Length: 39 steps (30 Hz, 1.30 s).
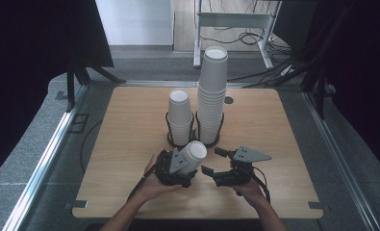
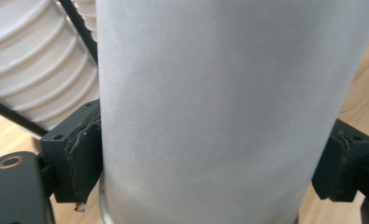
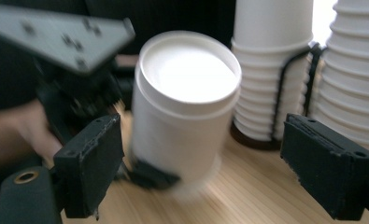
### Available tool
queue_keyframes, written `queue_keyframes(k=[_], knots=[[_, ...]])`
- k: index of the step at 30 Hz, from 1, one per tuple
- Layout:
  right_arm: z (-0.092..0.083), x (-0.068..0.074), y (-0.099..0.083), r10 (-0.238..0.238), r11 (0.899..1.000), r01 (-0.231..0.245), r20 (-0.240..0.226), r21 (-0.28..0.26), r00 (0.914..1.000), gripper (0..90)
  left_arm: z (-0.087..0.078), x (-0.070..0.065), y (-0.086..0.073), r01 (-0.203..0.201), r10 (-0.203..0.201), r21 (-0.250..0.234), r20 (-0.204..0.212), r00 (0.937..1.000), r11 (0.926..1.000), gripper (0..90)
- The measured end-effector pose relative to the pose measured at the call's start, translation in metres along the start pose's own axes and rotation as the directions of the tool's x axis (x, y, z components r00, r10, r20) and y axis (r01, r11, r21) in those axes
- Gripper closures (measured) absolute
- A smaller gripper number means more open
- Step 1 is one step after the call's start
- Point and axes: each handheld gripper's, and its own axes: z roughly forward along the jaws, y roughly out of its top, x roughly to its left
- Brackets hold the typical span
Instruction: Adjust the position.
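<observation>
White paper cup (image 1: 193, 155), low at frame centre, lay tilted, long axis slanting, mouth toward the upper right, clamped in the left gripper (image 1: 175, 168). Beside it the right gripper (image 1: 216, 162) gaped, holding nothing. Beyond stood two cup stacks: short (image 1: 180, 117) and tall (image 1: 211, 94).

light wooden table (image 1: 130, 144) with rounded corners, on grey carpeted floor (image 1: 38, 130). two black wire cup holders side by side at table centre: left holder (image 1: 179, 139) with short stack of white paper cups (image 1: 180, 115), right holder (image 1: 209, 137) with tall stack (image 1: 212, 91). small dark round hole (image 1: 228, 100) near far edge.
</observation>
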Motion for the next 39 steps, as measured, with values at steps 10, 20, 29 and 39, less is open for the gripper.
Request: queue_keyframes(k=[10, 20, 29, 39], knots=[[0.000, -0.009, 0.012, -0.081, 0.987, 0.076, 0.029, 0.144, 0.9963, 13.7, 0.000, 0.000, 0.004, -0.031, 0.031, 0.007, -0.029, 0.9991, 0.9995, 12.2], [0.011, -0.010, 0.021, -0.144, 0.965, 0.130, 0.042, 0.228, 0.9887, 14.0, 0.000, 0.002, 0.009, -0.058, 0.059, 0.020, -0.073, 0.9956, 0.9981, 12.2], [0.026, -0.010, 0.046, -0.277, 0.872, 0.259, -0.016, 0.415, 0.9606, 13.5, 0.005, -0.007, 0.017, -0.171, 0.177, 0.055, -0.159, 0.9713, 0.9838, 12.2], [0.040, -0.007, 0.058, -0.330, 0.795, 0.321, -0.078, 0.515, 0.9408, 13.6, 0.008, -0.009, 0.017, -0.181, 0.188, 0.056, -0.164, 0.9684, 0.9818, 12.2]])
